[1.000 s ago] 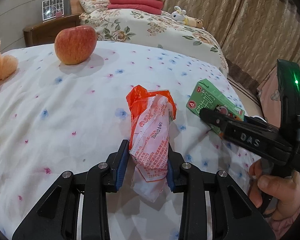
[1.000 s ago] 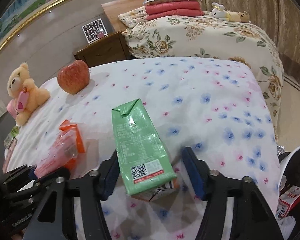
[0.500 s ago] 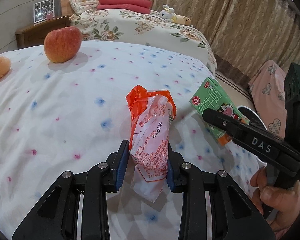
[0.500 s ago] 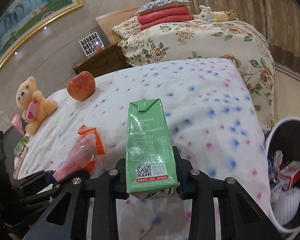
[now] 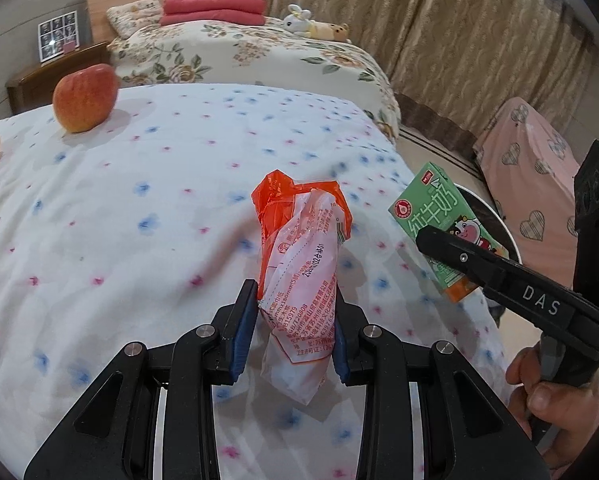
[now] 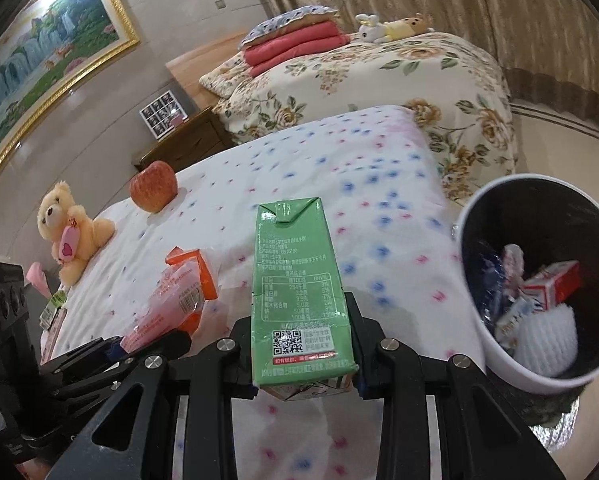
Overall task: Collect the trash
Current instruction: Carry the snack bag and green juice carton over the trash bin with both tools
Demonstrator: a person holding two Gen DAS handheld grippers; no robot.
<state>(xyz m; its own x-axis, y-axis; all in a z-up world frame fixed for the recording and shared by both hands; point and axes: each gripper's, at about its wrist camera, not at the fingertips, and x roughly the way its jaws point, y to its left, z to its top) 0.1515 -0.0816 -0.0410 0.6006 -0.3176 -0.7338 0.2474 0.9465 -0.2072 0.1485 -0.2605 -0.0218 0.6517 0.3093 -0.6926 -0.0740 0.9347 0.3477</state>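
The left gripper [image 5: 295, 336] is clamped on an orange and white tissue packet [image 5: 301, 276]; its blue pads press both sides, and the packet's lower end hangs past them, its small print only partly legible. In the right wrist view the right gripper [image 6: 303, 360] grips a green milk carton [image 6: 299, 296] upright at frame centre, the pads largely hidden behind the carton's sides. The carton's bottom edge covers the gap between the jaws. In the left wrist view this same carton sits at the right, half covered by the black finger marked DAS, with a hand [image 5: 559, 396] cut off at the lower right corner.

A white-rimmed trash bin [image 6: 511, 364] fills the right edge of the right wrist view, partly cropped by the fisheye border; a red and white box and crumpled white paper lie inside, other contents too dark to name. It stands just off the edge of the dotted bedspread [image 6: 339, 168], beside the carton.

The bedspread is bare between the grippers and the apple [image 5: 85, 98] at upper left. A teddy bear [image 6: 69, 236] sits at the left in the right wrist view, cut to a sliver in the other.
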